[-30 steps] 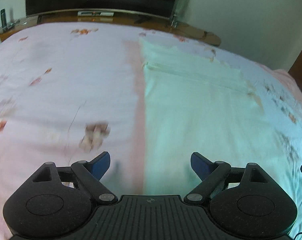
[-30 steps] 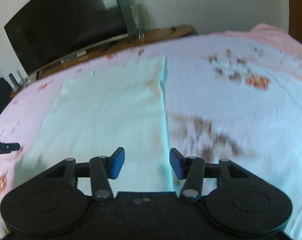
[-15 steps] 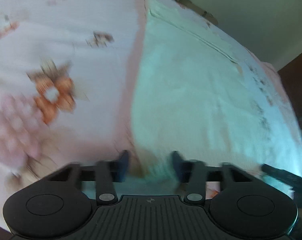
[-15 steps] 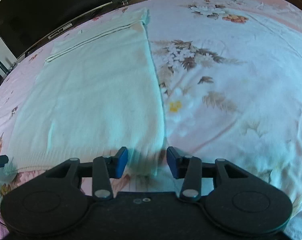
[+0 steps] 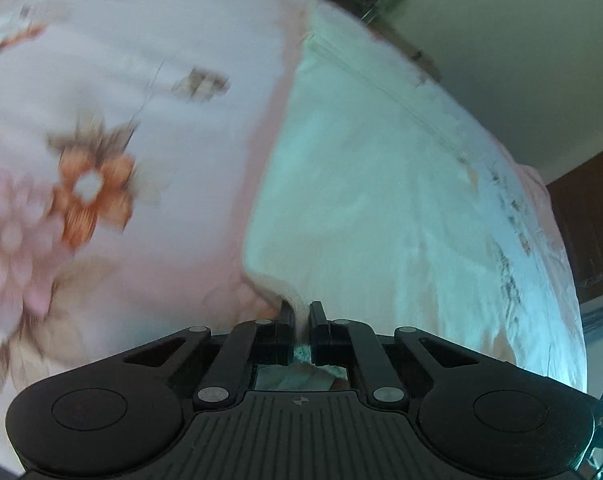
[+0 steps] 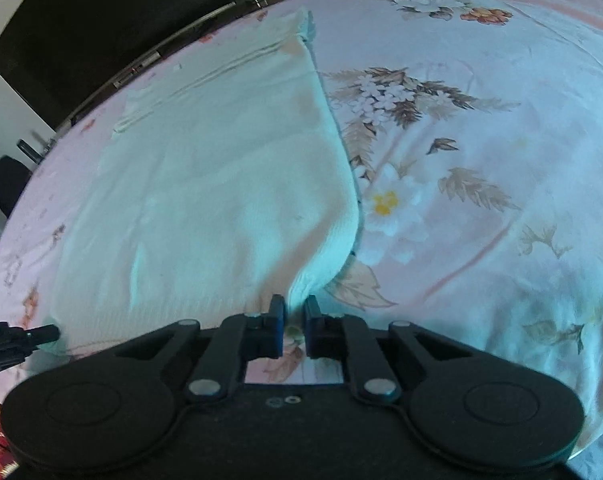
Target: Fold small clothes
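A pale, whitish piece of clothing (image 6: pixel 221 184) is lying spread out flat on a bed. The bed is covered with a pink sheet (image 6: pixel 481 152) that has flowers and leaves printed on it.

The left gripper (image 5: pixel 300 312) is pointing down at the near left corner of the clothing. Its fingers (image 5: pixel 285 320) have just been closing, and now they are sitting very close together, pinching that corner. The cloth is bunching up in a little fold between them and is lifting a bit off the sheet there.

The right gripper (image 6: pixel 294 308) is pointing down at the near right corner of the same clothing. Its fingers (image 6: pixel 312 314) have just been closing too. They are now narrow and are squeezing the ribbed edge of the cloth, which is puckering up into a small hump just in front of them.

So each gripper is holding one near corner, and the rest of the clothing is lying flat, stretching away toward the far side of the bed. A seam line is running across the far end of it.

In the right wrist view, the tip of the left gripper is peeking in at the left edge, right by the clothing's other near corner. Behind the bed, a big dark screen (image 6: pixel 81 28) is standing against a light wall (image 5: pixel 521 40).
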### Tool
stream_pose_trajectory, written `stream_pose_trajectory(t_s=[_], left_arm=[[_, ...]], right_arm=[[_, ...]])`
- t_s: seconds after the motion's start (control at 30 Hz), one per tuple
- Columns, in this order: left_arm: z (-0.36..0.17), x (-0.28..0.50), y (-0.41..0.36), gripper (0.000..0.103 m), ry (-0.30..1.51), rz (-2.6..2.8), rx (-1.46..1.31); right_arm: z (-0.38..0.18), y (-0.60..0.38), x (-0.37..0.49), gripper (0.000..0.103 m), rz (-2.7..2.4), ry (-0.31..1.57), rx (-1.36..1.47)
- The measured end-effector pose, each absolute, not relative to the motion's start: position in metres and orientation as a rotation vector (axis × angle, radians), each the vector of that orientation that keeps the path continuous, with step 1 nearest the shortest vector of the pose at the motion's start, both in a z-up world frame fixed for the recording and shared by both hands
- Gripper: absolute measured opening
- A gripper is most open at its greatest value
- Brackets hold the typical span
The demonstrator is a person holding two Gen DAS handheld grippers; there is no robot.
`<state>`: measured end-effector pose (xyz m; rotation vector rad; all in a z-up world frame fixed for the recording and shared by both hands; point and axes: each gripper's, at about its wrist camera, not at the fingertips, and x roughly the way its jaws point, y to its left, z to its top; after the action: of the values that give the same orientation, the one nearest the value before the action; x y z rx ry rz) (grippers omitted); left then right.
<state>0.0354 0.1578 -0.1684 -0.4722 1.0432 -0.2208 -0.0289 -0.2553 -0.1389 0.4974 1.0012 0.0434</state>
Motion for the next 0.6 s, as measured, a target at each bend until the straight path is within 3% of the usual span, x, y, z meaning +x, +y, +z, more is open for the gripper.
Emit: stream_pose_trajectory(t_s=[0.33, 0.6], left_arm=[[-0.117, 0.096, 0.147, 0.007, 0.827, -0.241, -0.373], [-0.096, 0.191, 0.127, 0.007, 0.722, -0.213, -0.360]], right_arm=[[-0.102, -0.270, 0.008, 0.010, 0.086, 0.822, 0.548], [-0.085, -0.280, 0.104, 0.009, 0.113, 0.694, 0.557]])
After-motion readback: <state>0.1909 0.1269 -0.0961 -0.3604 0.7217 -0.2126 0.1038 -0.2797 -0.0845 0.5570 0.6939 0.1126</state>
